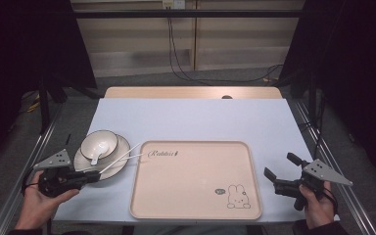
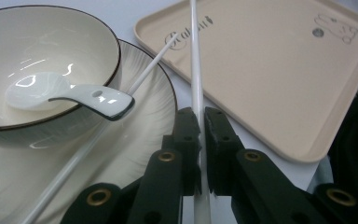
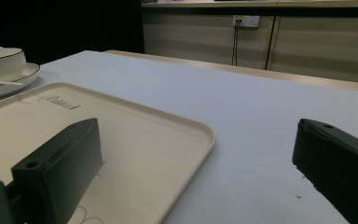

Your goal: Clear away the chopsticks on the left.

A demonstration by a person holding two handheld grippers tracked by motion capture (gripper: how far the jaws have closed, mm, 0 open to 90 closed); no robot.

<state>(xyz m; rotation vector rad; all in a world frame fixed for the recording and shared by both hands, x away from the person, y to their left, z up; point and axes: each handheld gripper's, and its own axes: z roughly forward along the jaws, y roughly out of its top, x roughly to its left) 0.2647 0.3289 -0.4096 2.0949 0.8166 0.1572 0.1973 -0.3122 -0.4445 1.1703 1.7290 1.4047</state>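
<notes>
The work in hand looked like moving tableware onto the tray [image 1: 196, 205], and it appeared to be barely begun. The left claw [image 2: 200, 126] was clamped tight on one white chopstick [image 2: 195, 60], gripping it partway along its length; in the high view that claw sat at about eight o'clock on the table [image 1: 196, 117], with the chopstick's far end reaching toward the tray's near-left corner by the printed word. The second chopstick [image 2: 144, 74] lay loose across the plate [image 1: 120, 161], its tip also pointing at the tray. The bowl [image 1: 99, 142] sat on the plate at about nine o'clock, with the white spoon [image 2: 70, 93] resting inside it, handle over the rim. The tray, at six o'clock, carried nothing yet, so by my reading every piece was left to transfer, the held chopstick first.

The right claw [image 1: 280, 177] waited at about four o'clock, just off the tray's right edge, jaws spread wide with nothing between them.

Some things were hard to settle. Whether the held chopstick had lifted clear of the plate or still touched it could not be told. Its near end was cut off below the jaws in the left gripper view. The tray's printed word was too small to read surely.
</notes>
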